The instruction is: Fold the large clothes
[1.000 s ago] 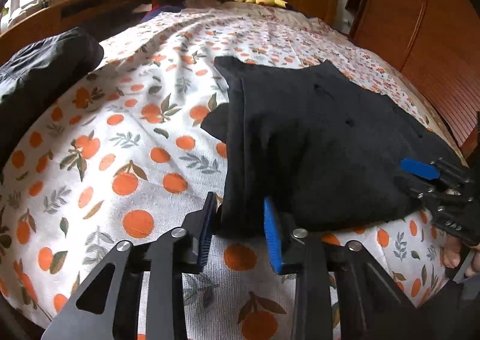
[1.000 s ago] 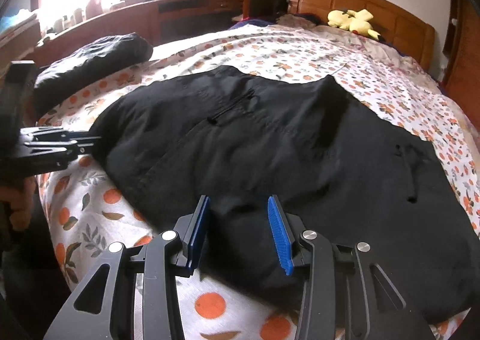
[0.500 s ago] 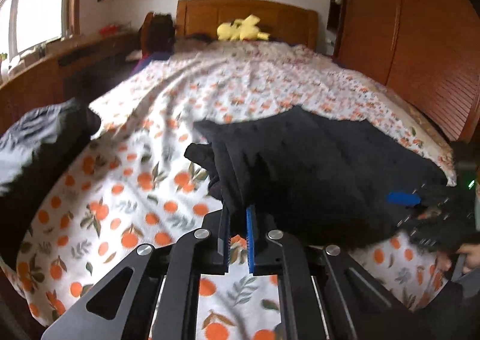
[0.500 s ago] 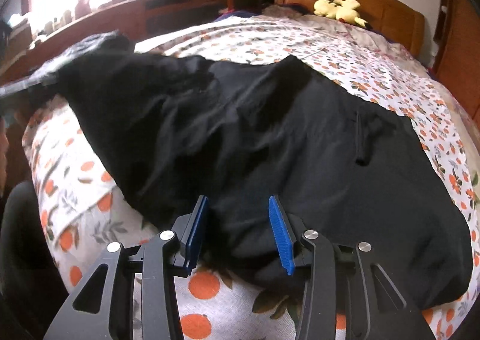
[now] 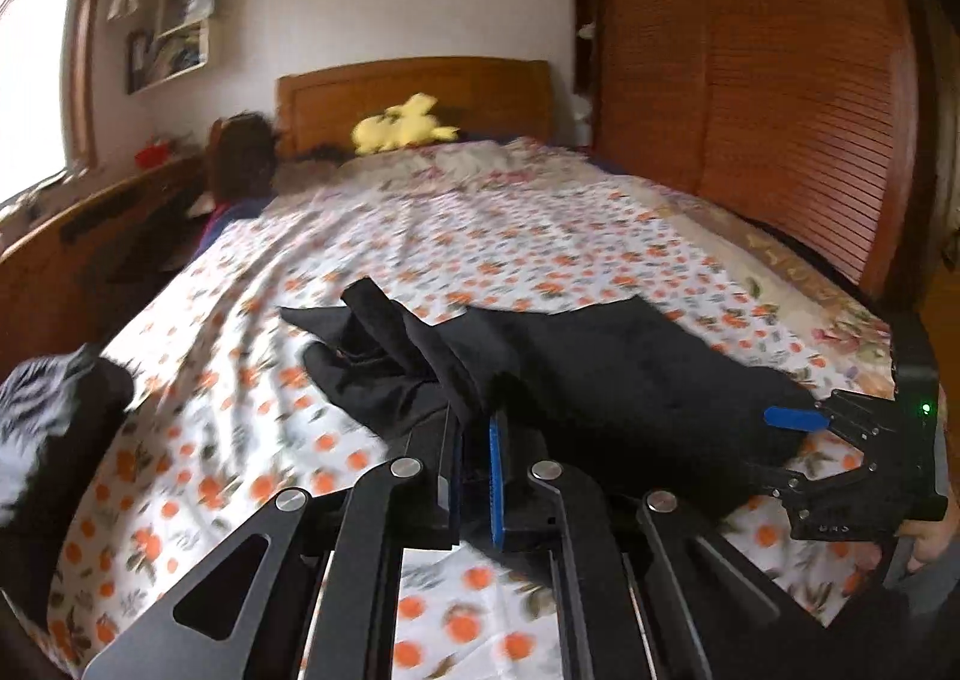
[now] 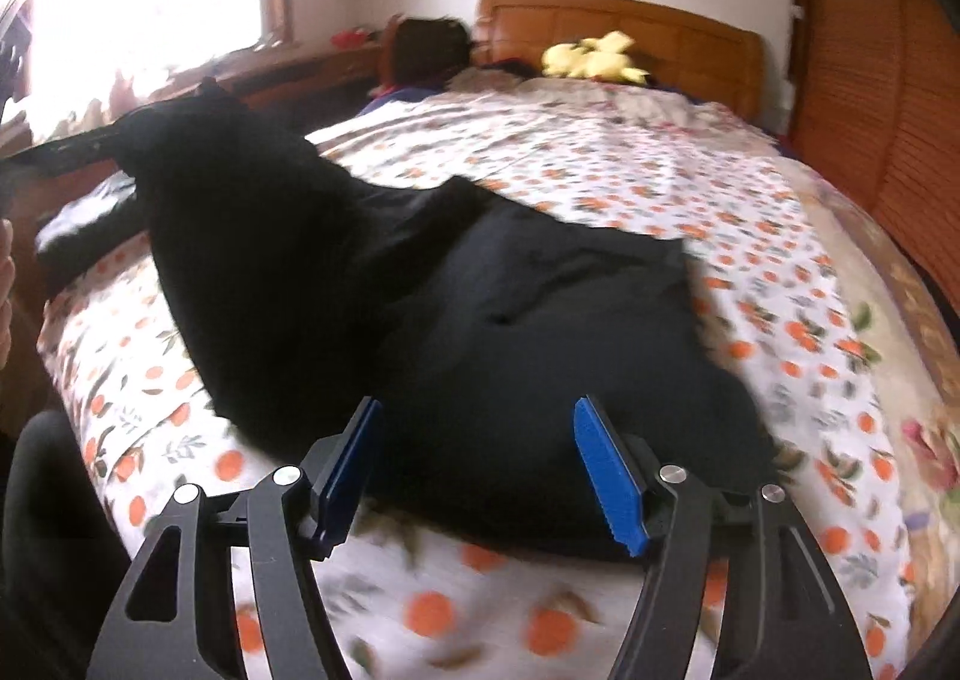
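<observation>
A large black garment (image 6: 480, 320) lies across the near end of a bed (image 5: 540, 236) covered with a white sheet printed with oranges and leaves. It is plain, dark and soft, with no pattern to make out; in the right wrist view it reads as one broad rumpled mass with a small slit or pocket mark near its middle. Its left part is lifted off the sheet into a raised ridge, while the rest sags down and rests flat on the bed toward the right. The left gripper (image 5: 474, 440) has its blue-padded fingers pressed together on a bunched edge of the cloth, which stands up in folds and a loose flap just beyond the pads. The right gripper (image 6: 480, 464) has its fingers spread wide, having just opened further; the near hem of the garment lies between and just beyond them, and the pads do not press on it. In the left wrist view the right gripper shows at the far right edge, beside the garment's other end. A yellow plush toy (image 5: 402, 131) sits by the wooden headboard (image 5: 414, 92), well apart from the garment.
</observation>
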The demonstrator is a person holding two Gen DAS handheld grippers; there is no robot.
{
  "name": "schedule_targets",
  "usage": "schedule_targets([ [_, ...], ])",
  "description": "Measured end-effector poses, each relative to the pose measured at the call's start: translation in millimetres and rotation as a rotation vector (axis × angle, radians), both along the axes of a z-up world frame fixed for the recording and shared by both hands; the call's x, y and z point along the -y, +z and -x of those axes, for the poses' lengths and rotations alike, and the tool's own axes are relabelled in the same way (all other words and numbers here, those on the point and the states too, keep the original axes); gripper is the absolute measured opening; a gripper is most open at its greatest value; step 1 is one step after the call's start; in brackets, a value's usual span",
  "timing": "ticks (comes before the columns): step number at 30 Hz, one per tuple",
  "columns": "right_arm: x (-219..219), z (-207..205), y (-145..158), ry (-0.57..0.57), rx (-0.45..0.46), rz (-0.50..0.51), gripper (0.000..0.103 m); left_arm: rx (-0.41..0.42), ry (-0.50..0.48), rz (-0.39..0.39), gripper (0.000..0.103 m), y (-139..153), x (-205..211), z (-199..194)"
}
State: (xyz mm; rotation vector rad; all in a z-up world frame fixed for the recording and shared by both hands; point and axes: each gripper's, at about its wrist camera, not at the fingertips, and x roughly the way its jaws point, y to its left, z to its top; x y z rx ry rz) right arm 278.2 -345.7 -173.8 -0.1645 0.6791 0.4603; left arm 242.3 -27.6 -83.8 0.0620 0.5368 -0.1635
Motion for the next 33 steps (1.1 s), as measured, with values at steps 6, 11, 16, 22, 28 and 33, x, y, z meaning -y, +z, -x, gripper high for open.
schedule_targets([
  [6,49,6,3,-0.089,0.01,-0.028,0.063,-0.012,-0.125,0.002,0.005,1,71,-17],
  [11,81,13,1,-0.139,0.005,-0.052,0.063,-0.066,-0.24,0.02,0.004,-19,135,-32],
  [16,99,16,-1,-0.166,0.003,-0.06,0.062,-0.137,-0.305,0.017,0.005,-54,172,-39],
  [22,105,18,0,-0.175,0.006,-0.066,0.062,-0.143,-0.267,-0.012,0.006,-65,170,-38],
  [28,95,16,5,-0.163,0.022,-0.066,0.062,-0.122,-0.25,0.001,0.028,-49,158,-31],
  [33,86,14,9,-0.15,0.031,-0.064,0.062,-0.031,-0.262,0.006,0.053,-23,146,-11],
])
